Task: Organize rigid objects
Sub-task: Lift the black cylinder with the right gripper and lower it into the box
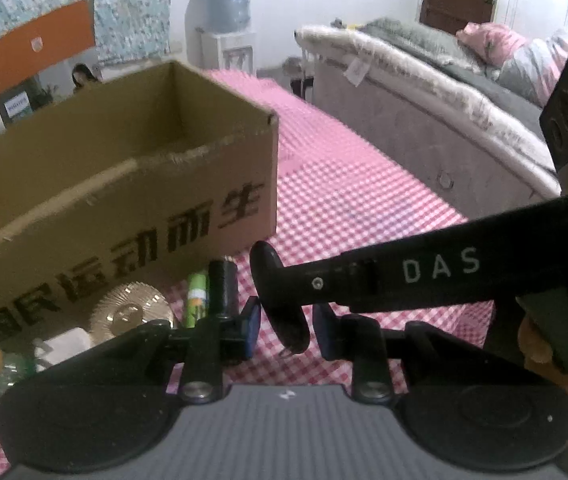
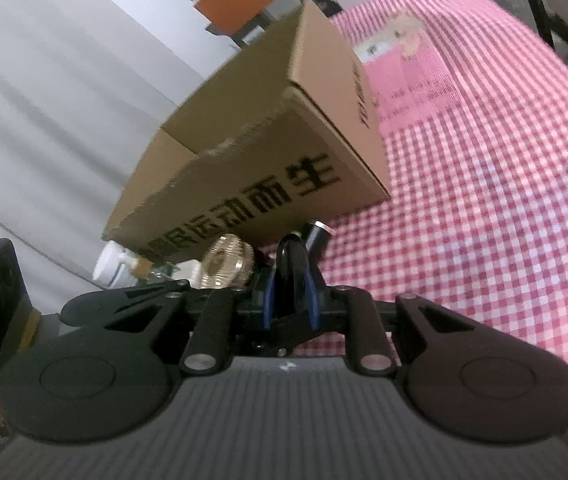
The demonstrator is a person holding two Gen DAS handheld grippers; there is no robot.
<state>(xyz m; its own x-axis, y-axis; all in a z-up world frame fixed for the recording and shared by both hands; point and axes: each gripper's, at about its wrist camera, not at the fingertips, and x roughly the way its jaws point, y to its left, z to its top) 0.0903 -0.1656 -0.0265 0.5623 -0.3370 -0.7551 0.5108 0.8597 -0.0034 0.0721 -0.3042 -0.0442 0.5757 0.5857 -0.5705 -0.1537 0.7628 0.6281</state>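
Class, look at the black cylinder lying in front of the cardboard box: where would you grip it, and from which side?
Probably across its round body, near the end closer to the camera, coming down from above. The black cylinder lies flat on the checked cloth, with the cardboard box at its far end and a green tube close alongside. End-on or sideways approaches look crowded.

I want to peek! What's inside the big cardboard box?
The cardboard box is open on top. Only bare brown inner walls show. Its front wall hides the bottom, so anything lying there can't be seen.
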